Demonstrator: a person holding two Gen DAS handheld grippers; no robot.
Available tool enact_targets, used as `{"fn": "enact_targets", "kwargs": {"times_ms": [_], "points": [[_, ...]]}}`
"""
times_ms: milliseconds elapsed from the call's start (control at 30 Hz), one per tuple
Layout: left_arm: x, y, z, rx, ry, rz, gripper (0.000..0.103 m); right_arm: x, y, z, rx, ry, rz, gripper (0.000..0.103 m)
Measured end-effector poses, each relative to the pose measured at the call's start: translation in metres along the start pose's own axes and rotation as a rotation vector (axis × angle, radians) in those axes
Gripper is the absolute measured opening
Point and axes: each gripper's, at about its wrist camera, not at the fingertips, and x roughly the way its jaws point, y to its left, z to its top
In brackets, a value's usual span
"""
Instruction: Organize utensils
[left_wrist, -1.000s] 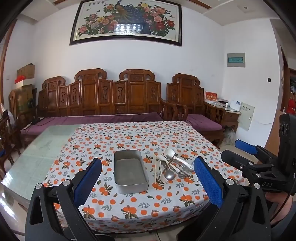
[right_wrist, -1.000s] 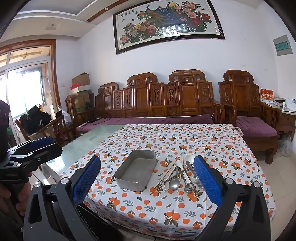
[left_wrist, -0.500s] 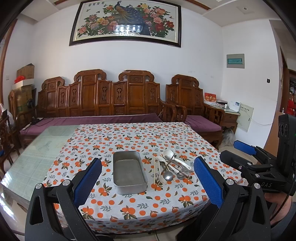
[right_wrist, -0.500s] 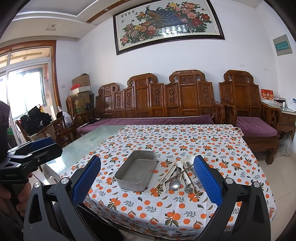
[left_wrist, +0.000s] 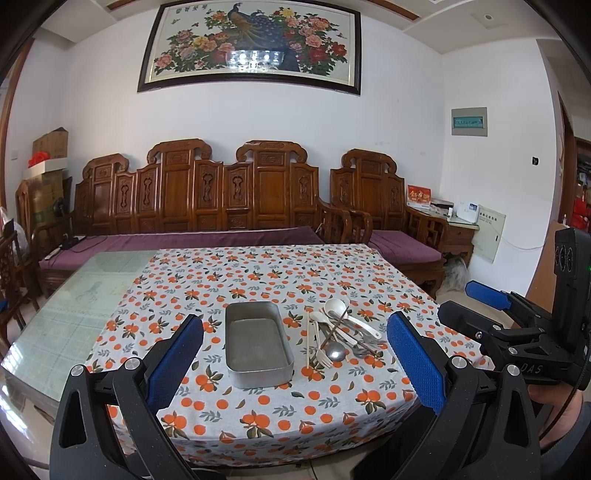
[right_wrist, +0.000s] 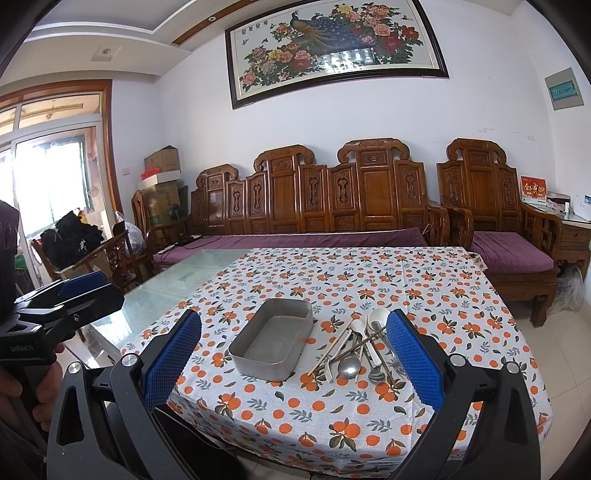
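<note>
An empty metal tray (left_wrist: 257, 339) (right_wrist: 273, 338) lies near the front of the table with the orange-print cloth (left_wrist: 258, 280) (right_wrist: 332, 280). To the tray's right is a heap of utensils (left_wrist: 340, 336) (right_wrist: 360, 349): white spoons, metal spoons, forks and chopsticks, crossed over one another. My left gripper (left_wrist: 295, 360) is open, held off the table's front edge, nothing between its blue pads. My right gripper (right_wrist: 293, 358) is open too, likewise short of the table. Each gripper also shows in the other's view, the right (left_wrist: 491, 306) and the left (right_wrist: 70, 291).
Bare glass tabletop (left_wrist: 74, 306) lies left of the cloth. A carved wooden sofa (left_wrist: 207, 206) with purple cushions and an armchair (left_wrist: 384, 218) stand behind the table. Boxes (right_wrist: 162, 192) and a chair with dark clothes (right_wrist: 74, 240) are at the far left.
Both grippers have crept slightly towards the table; the tray and utensils look a little nearer. Nothing on the table has moved.
</note>
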Motion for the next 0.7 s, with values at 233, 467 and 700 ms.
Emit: {"fn": "enact_targets", "kwargs": {"times_ms": [233, 467, 700], "points": [[0.0, 0.0002, -0.0001, 0.0, 0.0, 0.0, 0.096, 0.0007, -0.0003, -0.0002, 0.001, 0.001, 0.001, 0.1], [0.0001, 0.0007, -0.0017, 0.001, -0.001, -0.001, 0.096, 0.0006, -0.0006, -0.0003, 0.001, 0.0, 0.001, 0.1], [-0.0002, -0.0001, -0.0003, 0.001, -0.002, -0.001, 0.096, 0.0002, -0.0009, -0.0003, 0.001, 0.0, 0.001, 0.1]]}}
